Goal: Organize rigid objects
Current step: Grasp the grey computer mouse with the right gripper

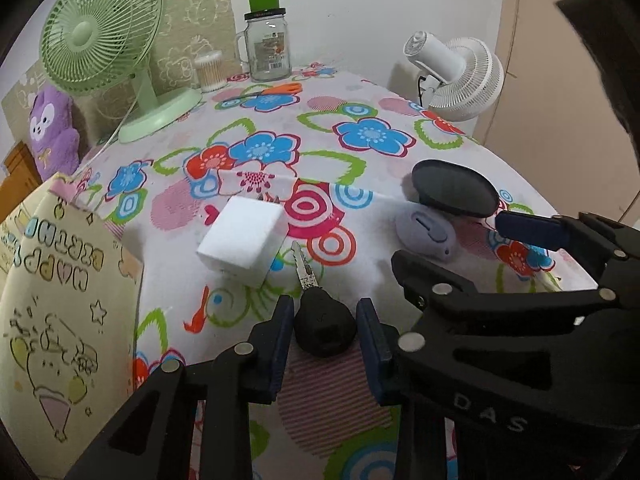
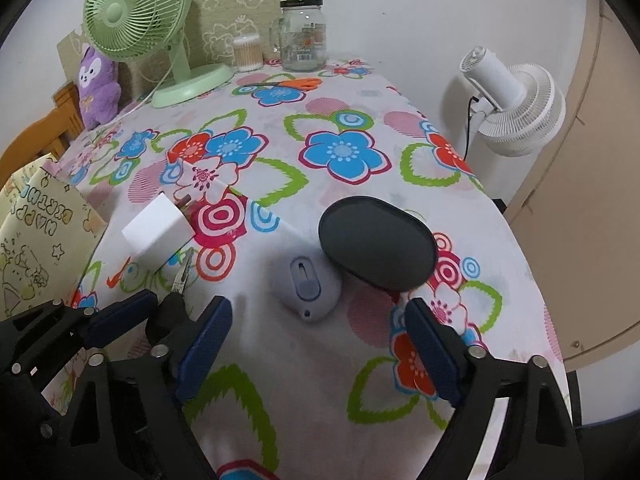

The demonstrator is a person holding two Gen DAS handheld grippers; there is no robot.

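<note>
**Inspector:** On the flowered tablecloth [image 2: 344, 152], starting with the largest items: a green desk fan [image 2: 136, 12] stands at the far edge toward eleven o'clock in the right wrist view, and a white fan [image 2: 516, 108] stands off the table's right side at about two o'clock. A glass jar [image 2: 303, 36] with a green cap stands at twelve o'clock, beside a tub of cotton swabs [image 2: 248, 53].

**Clerk:** And the objects to be organized?

**Inspector:** A dark oval tray [image 2: 376, 242] lies near the middle, at about one o'clock from the right gripper [image 2: 320, 344]. A pale lilac computer mouse [image 2: 307, 290] lies just beside its lower left rim; whether they touch I cannot tell. A white block [image 1: 244, 236], possibly a charger with prongs at its far end, sits at eleven o'clock from the left gripper [image 1: 326, 336]. A key [image 1: 320, 312] with a black head lies nearest, its blade pointing toward twelve o'clock.

**Clerk:** State of the grippers?

**Inspector:** Left gripper: jaws narrow, the key's black head between the blue pads. Small gaps show at both sides, so the pads do not appear to press on it. Right gripper: jaws spread wide, nothing between them, with the mouse just ahead at twelve o'clock.

**Clerk:** Smallest items?

**Inspector:** Orange-handled scissors [image 2: 296, 84] lie near the jar.
</note>
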